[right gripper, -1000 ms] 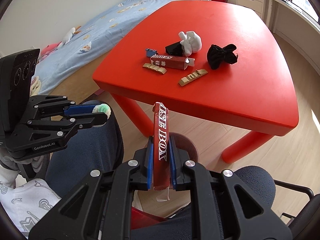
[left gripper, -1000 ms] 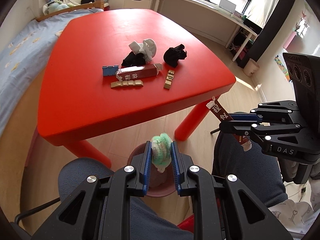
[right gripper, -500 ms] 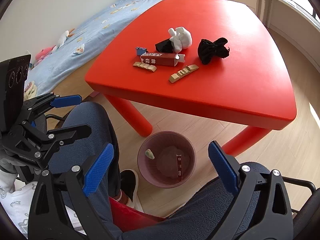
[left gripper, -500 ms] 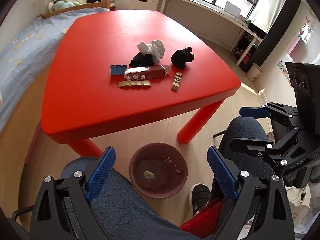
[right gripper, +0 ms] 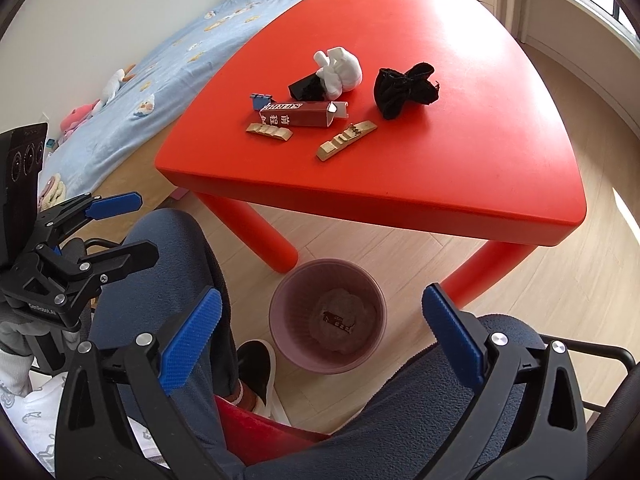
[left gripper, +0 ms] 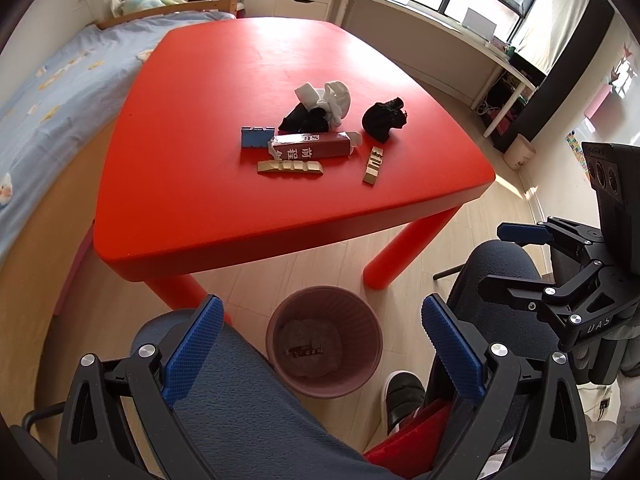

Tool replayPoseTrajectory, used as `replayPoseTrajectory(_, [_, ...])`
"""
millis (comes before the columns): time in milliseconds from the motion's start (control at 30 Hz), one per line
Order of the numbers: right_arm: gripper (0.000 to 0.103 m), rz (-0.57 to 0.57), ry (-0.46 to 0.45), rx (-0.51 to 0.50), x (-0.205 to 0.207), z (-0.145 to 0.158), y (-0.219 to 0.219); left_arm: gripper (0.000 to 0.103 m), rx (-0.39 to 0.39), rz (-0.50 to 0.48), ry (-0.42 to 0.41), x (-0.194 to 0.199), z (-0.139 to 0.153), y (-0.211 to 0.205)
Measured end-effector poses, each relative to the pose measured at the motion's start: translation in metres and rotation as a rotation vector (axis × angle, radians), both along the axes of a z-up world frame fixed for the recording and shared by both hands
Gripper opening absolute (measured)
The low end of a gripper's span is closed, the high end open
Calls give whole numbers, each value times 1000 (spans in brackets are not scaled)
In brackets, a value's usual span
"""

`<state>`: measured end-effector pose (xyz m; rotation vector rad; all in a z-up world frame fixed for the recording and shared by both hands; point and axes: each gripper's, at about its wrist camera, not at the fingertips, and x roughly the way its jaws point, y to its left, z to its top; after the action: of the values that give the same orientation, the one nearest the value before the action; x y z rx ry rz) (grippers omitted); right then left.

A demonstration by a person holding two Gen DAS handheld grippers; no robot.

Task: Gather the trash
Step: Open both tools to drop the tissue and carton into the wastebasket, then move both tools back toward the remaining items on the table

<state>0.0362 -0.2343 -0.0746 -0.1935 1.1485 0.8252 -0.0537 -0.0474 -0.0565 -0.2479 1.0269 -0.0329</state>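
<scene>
Bedroom setting: a red desk [left gripper: 280, 80] stands on a pale wood floor, with a bed along its left side and a window counter behind. A pink waste bin [left gripper: 324, 346] sits on the floor just beside the desk's near edge, between the seated person's knees.

Change of state: one second ago the left gripper [left gripper: 320, 344] was clamped on a green-and-white wad and the right gripper [right gripper: 320, 340] on a dark red carton, both held above the bin. Both sets of fingers are now spread wide and opening the last of the way, with nothing between them. A dark red carton [right gripper: 340, 322] now lies inside the bin on crumpled material; the wad is not clearly distinguishable there.

Meaning for the task: two items count as deposited, and both grippers are free for the next pick.

Remaining trash, grouped around the middle of the desk toward its near edge:
- red box with white lettering [left gripper: 314, 147]
- small blue piece [left gripper: 257, 137], touching the box's left end
- two tan strips: one [left gripper: 289, 167] just in front of the box, one [left gripper: 373, 165] off its right end
- white crumpled bundle [left gripper: 332, 98] resting against a black piece [left gripper: 302, 120]
- black crumpled wad [left gripper: 384, 119] at the right of the group

Judgement: the task is partly complete; several pick-and-drop cycles probably remain.
</scene>
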Motion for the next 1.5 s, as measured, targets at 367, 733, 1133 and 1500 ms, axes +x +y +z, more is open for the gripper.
replayPoseTrajectory(367, [99,-2,4,6,2,1,-1,95,-6,-1,-2,1,2,0])
replayPoseTrajectory(733, [99,-9,-16,17,10,10,-2,95,-3,11,-21,7,10,8])
replayPoseTrajectory(1133, [99,-16,-104,39,47,41,4,95,49,26,-76,40,33,34])
replayPoseTrajectory(1500, [99,-1,-152,0,110,46,27,95,67,8,-56,90,29,53])
